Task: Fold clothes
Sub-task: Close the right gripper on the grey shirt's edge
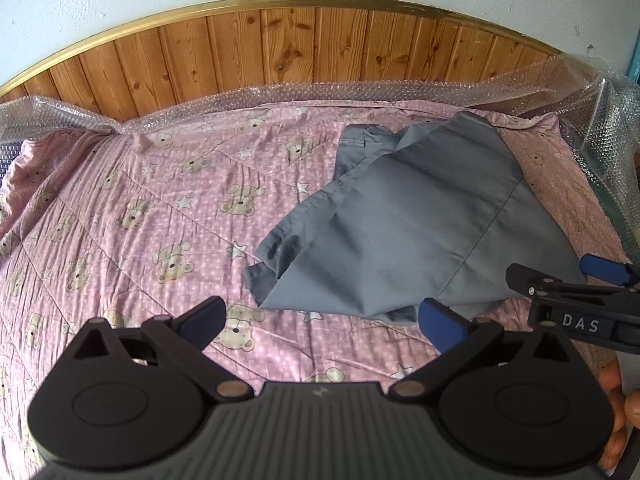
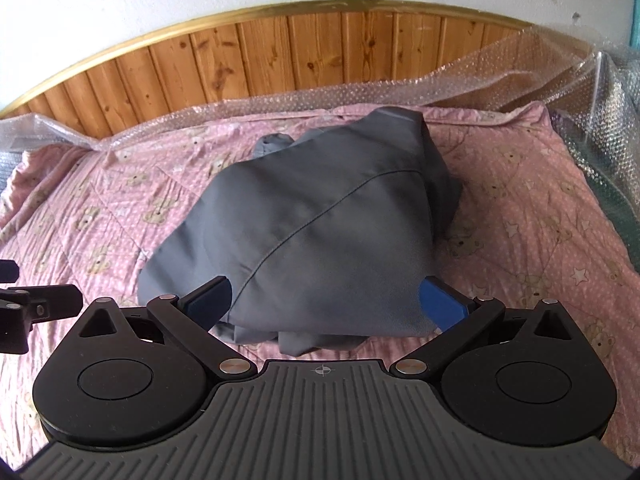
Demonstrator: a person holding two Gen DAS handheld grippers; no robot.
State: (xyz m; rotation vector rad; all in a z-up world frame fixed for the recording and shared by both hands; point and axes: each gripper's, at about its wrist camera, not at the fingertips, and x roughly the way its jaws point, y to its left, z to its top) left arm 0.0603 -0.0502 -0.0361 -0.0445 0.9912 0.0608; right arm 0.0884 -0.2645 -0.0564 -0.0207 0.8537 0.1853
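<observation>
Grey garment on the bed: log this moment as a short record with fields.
garment: grey garment, loosely heaped, not neatly folded
surface: pink bear-print quilt
behind: wooden headboard
edge: bubble wrap along the bed's far and right sides
left gripper: open, above the quilt, nothing between its fingers
right gripper: open, at the garment's near edge, not clamped
</observation>
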